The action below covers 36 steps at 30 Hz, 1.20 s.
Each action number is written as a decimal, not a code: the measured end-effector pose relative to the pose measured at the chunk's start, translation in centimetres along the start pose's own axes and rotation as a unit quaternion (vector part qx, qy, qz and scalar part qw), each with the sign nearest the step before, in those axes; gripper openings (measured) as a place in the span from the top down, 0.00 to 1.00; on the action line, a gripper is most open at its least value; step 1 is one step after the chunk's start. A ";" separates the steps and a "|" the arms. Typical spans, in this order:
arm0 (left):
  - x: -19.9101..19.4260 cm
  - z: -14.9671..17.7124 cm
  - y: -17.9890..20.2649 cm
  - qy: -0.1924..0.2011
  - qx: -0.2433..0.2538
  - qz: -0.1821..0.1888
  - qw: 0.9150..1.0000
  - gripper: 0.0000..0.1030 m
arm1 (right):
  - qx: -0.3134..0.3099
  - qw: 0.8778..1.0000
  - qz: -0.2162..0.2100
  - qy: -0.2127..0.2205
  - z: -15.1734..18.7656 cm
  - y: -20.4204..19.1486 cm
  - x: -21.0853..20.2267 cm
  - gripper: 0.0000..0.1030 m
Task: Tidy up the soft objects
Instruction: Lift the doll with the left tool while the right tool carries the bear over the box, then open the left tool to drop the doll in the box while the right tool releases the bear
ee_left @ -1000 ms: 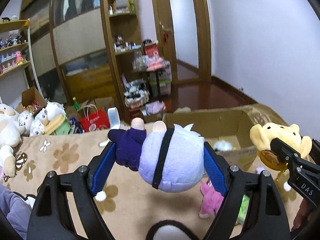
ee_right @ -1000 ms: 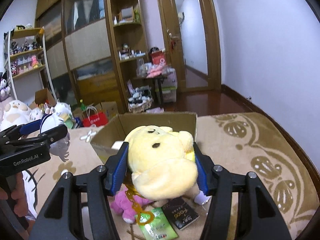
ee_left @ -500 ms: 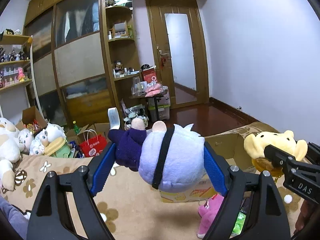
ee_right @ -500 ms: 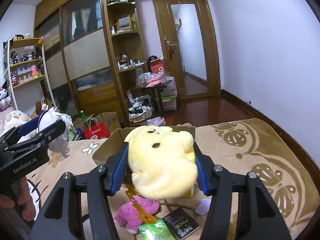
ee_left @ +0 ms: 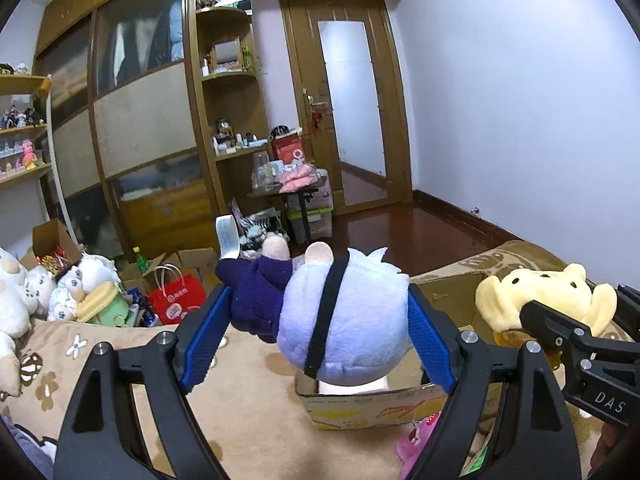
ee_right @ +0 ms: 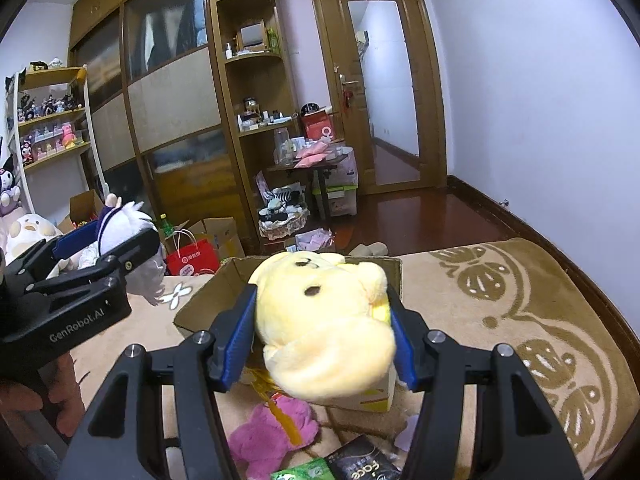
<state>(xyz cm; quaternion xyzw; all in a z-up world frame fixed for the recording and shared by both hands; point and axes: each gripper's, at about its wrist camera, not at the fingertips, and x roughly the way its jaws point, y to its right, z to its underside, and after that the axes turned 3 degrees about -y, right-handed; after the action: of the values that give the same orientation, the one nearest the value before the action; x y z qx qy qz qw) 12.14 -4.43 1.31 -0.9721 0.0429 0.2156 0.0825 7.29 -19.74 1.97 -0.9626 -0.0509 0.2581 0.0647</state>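
Observation:
My left gripper (ee_left: 316,334) is shut on a pale lilac plush doll (ee_left: 344,328) with a dark purple body and a black strap, held in the air above the cardboard box (ee_left: 372,408). My right gripper (ee_right: 320,340) is shut on a yellow bear plush (ee_right: 320,320), held above the same cardboard box (ee_right: 212,296). Each gripper shows in the other's view: the right gripper (ee_left: 576,344) with the yellow bear (ee_left: 548,304), and the left gripper (ee_right: 80,276) with the lilac doll (ee_right: 124,228).
A pink plush (ee_right: 268,436) and snack packets (ee_right: 360,464) lie on the beige patterned blanket (ee_right: 500,312) in front of the box. Several plush toys (ee_left: 60,288) sit at the left. A red bag (ee_left: 176,300), shelves and a door stand beyond.
Both grippers have risen with their plush toys. The box now sits lower in both views, and its inside is mostly hidden behind the toys.

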 end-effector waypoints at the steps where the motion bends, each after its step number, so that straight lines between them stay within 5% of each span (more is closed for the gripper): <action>1: 0.5 0.0 0.0 -0.003 -0.001 0.002 1.000 0.19 | -0.001 1.000 0.001 -0.002 -0.1 0.0 0.4 0.39; 12: 4.4 0.6 1.0 -0.037 -0.012 0.048 0.998 0.18 | 0.024 0.999 0.006 -0.026 0.8 1.5 3.4 0.38; 31: 8.2 0.7 1.9 -0.100 -0.016 0.048 0.994 0.05 | 0.035 0.998 -0.006 -0.054 1.7 2.9 6.8 0.30; 36: 8.2 0.8 1.8 -0.111 -0.017 0.052 0.992 0.03 | 0.047 0.997 -0.007 -0.056 1.9 3.5 6.8 0.22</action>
<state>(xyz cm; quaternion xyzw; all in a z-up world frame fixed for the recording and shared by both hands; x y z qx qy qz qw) 18.99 -6.46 -3.19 -0.9399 0.0803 0.3267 0.0589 12.44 -22.12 -3.54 -0.9423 -0.0490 0.3128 0.1090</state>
